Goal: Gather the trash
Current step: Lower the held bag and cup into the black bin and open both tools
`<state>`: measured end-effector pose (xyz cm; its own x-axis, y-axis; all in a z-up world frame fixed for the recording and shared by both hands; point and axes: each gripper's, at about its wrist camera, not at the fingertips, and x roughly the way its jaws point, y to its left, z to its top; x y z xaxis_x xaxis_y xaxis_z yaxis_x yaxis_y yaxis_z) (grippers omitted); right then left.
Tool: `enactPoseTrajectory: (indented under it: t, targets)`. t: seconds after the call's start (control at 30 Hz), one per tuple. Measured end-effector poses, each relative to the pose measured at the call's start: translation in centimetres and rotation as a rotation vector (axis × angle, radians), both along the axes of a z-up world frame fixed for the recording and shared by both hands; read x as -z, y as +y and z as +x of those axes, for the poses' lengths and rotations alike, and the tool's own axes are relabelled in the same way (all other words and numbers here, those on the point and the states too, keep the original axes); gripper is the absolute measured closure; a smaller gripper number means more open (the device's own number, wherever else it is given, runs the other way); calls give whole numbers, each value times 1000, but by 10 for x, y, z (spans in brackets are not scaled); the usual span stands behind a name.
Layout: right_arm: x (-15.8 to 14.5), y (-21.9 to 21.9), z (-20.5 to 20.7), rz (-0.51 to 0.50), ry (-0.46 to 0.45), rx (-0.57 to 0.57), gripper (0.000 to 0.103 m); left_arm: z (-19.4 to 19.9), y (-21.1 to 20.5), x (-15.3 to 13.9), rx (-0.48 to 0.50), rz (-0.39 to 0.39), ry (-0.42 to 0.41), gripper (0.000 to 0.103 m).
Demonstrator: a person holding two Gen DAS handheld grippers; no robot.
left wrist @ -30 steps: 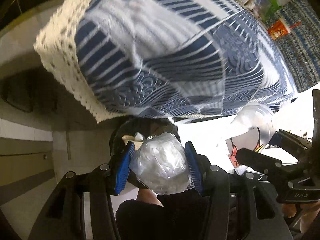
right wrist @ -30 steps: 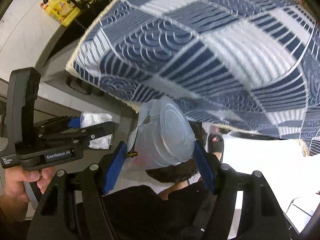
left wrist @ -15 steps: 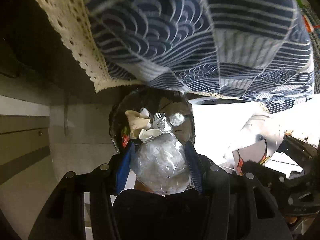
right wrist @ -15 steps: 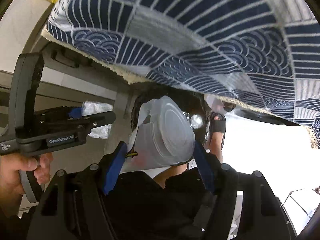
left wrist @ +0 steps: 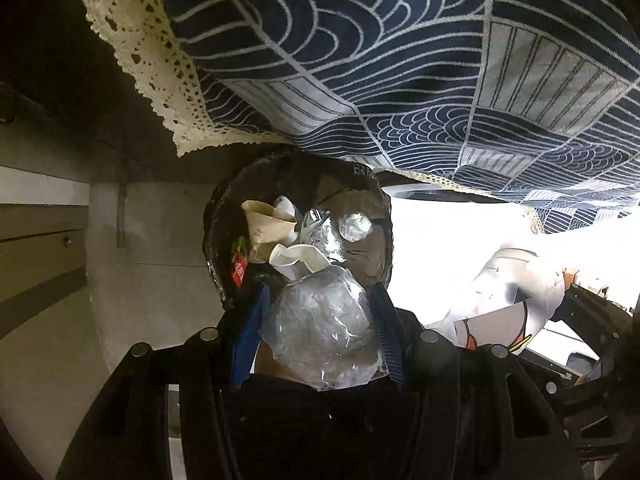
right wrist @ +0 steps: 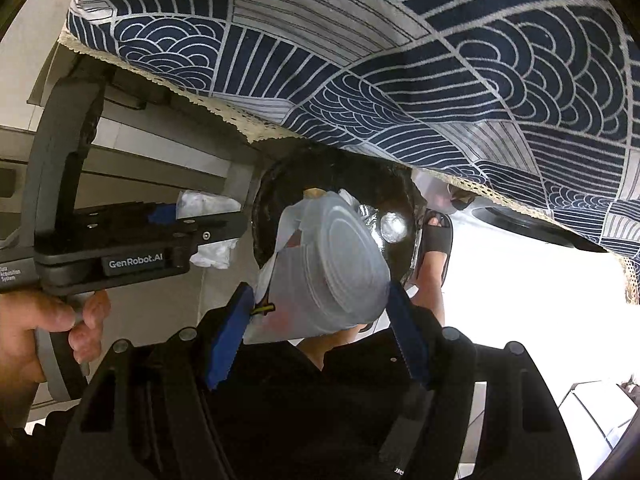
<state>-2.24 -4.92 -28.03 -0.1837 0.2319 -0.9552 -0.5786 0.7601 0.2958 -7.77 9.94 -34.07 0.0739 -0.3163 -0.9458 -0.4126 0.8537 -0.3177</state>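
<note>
The left claw (left wrist: 316, 336) clamps a crumpled clear plastic wad (left wrist: 324, 332); the right claw (right wrist: 316, 328) clamps a translucent lidded plastic tub (right wrist: 332, 268). Both hang above the black-lined round bin (left wrist: 220, 216), positioned for dropping. The navy wave-patterned tablecloth (left wrist: 360, 60) overhangs beyond.

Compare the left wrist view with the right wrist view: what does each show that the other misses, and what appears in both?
Only the left wrist view shows the crumpled paper cups inside the bin. Only the right wrist view shows a hand gripping the left gripper's handle and a sandalled foot. Both show the black-lined bin, the blue patterned tablecloth, the crumpled plastic bag and the plastic container.
</note>
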Motion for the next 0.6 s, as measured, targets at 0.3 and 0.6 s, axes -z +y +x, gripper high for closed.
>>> enactPoseTrajectory:
  t: [0.3, 0.6]
  targets:
    - [-9, -1, 4, 40, 6, 14, 24, 8, 7, -5, -42, -16, -5, 26]
    - [-21, -8, 10, 44, -23, 68, 20, 8, 12, -12, -66, -7, -16, 25]
